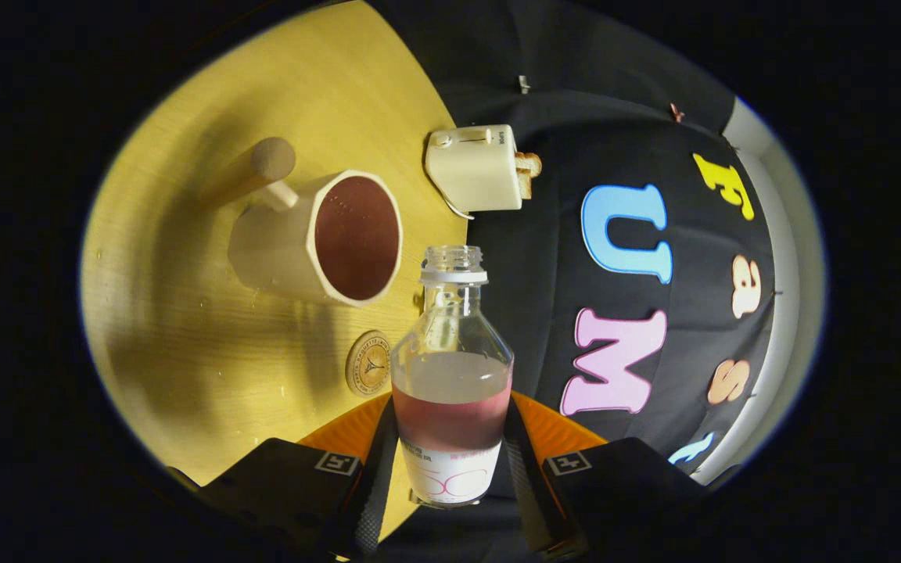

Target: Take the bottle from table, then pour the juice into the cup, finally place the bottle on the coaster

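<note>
Stage of the task, as judged from the present view: the glass bottle [451,375] is off the counter [208,344] and held in the tool [450,461], whose two fingers press on its lower body from either side, at the level of the label; the taking step is therefore done. The whole scene appears rolled about a quarter turn, which suggests the tool is tilted toward or away from a pour; which of the two cannot be told.

Contents: the bottle is uncapped, its threaded neck open; pink juice fills roughly the lower half, its surface lying level across the body, with a cloudy film on the glass above it. The cream faceted cup [317,234], with its knob-ended handle, stands on the counter just beyond the bottle's mouth; its inside shows a reddish-brown colour, probably juice already poured, though tinted glaze cannot be ruled out; no stream passes between the two vessels.

Remaining: the round coaster [368,363] lies bare on the counter beside the bottle's shoulder, near the cup; setting the bottle on it is not yet done. A cream toaster [475,168] with a slice of bread sits at the counter's edge, beyond the cup.
</note>
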Available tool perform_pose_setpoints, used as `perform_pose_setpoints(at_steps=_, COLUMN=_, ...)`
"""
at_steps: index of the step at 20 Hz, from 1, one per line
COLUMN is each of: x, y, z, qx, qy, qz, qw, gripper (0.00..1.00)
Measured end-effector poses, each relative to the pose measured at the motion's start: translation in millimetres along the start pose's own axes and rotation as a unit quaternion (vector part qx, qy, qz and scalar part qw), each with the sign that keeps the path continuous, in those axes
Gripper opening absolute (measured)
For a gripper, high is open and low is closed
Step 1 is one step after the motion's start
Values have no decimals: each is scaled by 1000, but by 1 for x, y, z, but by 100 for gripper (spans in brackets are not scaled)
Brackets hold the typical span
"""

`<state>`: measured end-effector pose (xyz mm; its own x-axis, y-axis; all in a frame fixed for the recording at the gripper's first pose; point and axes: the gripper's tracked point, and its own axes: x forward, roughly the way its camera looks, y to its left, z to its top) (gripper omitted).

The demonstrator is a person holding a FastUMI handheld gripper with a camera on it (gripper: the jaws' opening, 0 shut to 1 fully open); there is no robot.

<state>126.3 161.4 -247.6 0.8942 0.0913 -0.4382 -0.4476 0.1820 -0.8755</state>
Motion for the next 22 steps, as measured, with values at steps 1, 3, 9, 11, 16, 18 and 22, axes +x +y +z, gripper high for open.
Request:
perform_pose_setpoints(at_steps=1, x=-1, y=3, z=0, qx=35, qy=1, qz=7, qw=999, gripper=71)
perform_pose_setpoints(at_steps=3, x=-3, y=5, z=3, qx=119, qy=-7, qz=21, qw=993, gripper=72)
perform_pose_setpoints(at_steps=9, x=-6, y=-15, z=15, qx=356, qy=-62, qz=29, qw=932, gripper=71)
perform_pose_setpoints(at_steps=11, x=-6, y=-24, z=19, qx=422, qy=-85, qz=39, qw=902, gripper=71)
perform_pose_setpoints(at_steps=16, x=6, y=-25, z=7, qx=536, qy=-88, qz=69, qw=837, gripper=71)
perform_pose_setpoints(at_steps=18, x=12, y=-36, z=6, qx=571, qy=-101, qz=69, qw=812, gripper=71)
perform_pose_setpoints(at_steps=22, x=31, y=-47, z=-1, qx=622, qy=-112, qz=73, qw=771, gripper=72)
